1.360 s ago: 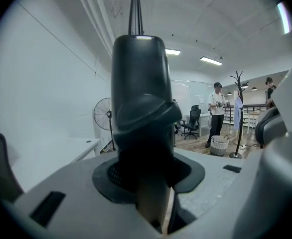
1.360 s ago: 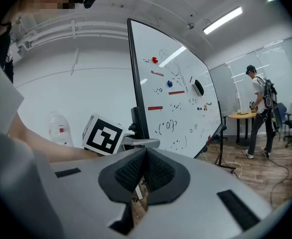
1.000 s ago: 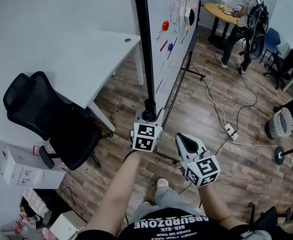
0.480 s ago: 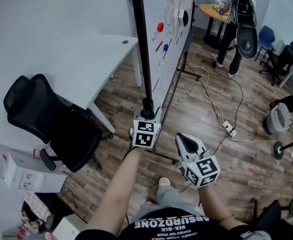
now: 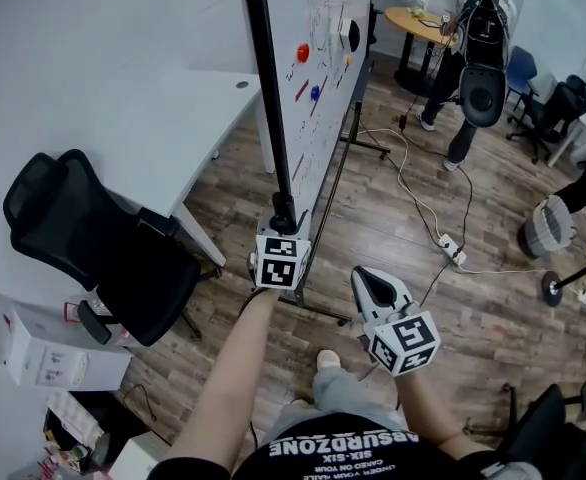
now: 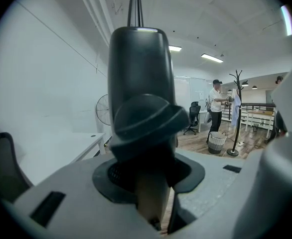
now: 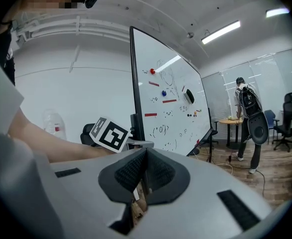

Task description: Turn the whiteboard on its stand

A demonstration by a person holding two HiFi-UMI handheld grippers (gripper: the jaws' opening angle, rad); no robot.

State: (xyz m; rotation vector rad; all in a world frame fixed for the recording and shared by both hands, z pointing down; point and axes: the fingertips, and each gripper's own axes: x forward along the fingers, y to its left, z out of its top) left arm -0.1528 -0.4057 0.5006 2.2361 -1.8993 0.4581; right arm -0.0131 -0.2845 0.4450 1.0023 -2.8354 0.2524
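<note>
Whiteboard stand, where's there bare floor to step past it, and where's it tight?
Bare wood floor lies between the whiteboard and the power strip. The white desk top is bare too. Tight on the left: the black chair and the desk crowd the post that the left gripper clamps.

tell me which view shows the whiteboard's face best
Right gripper view: the white whiteboard shows its marked face spread wide. Head view sees it sharply foreshortened. Left gripper view shows only its black frame post.
</note>
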